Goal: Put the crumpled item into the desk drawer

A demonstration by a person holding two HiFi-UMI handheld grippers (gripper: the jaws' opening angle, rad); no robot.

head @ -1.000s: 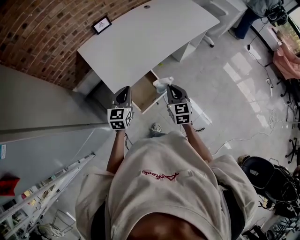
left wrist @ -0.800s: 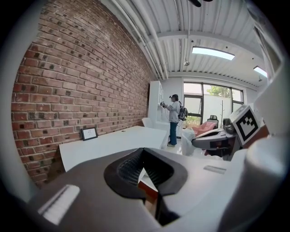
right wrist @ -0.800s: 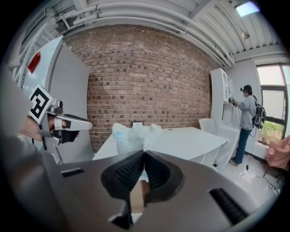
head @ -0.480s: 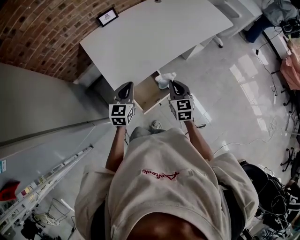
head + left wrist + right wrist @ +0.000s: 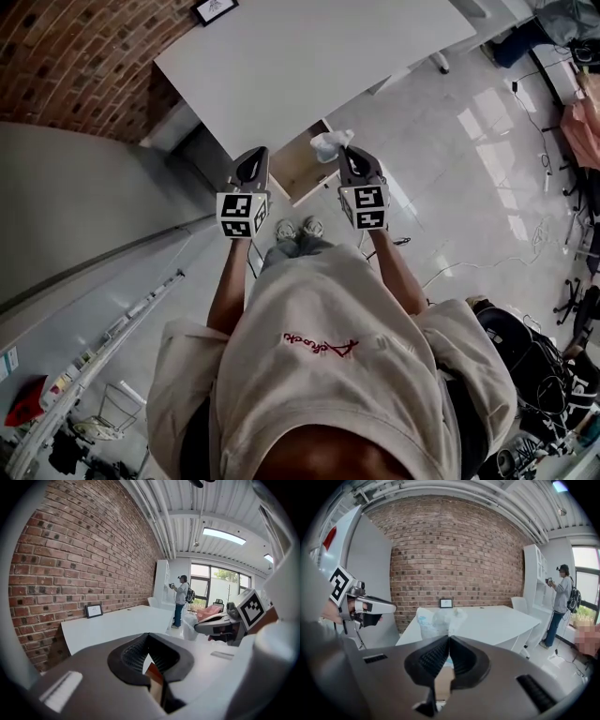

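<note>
**Right gripper** [image 5: 346, 155]: fingers together, clamped on a fold of the item [image 5: 330, 143], a crumpled whitish wrapper that stands out beyond the tips. It is gripped by an edge only, judged so that the bulk stays free and falls clear on release. The item sits at the right end of the open drawer [image 5: 292, 176], which projects from under the front edge of the surface [image 5: 309, 56]. Whether it is squarely over the opening cannot be told from above.

**Left gripper** [image 5: 252, 156]: fingers together, nothing between them. It is held level with the right gripper, just beside the drawer's left side. It appears idle, judged kept close in case the drawer needs steadying or shutting.

**Differences between views:**
- The head view alone shows the drawer, its wood interior, and how both grippers stand to it.
- The right gripper view alone shows the grip itself: pads shut, with the wrapper and its faint blue print bunched above them.
- That view also shows a frame [image 5: 446, 603] at the back of the surface against the brick wall [image 5: 454, 550], and a person [image 5: 560, 597] well apart by a cupboard.
- The left gripper view confirms that its pads are shut and empty.
</note>
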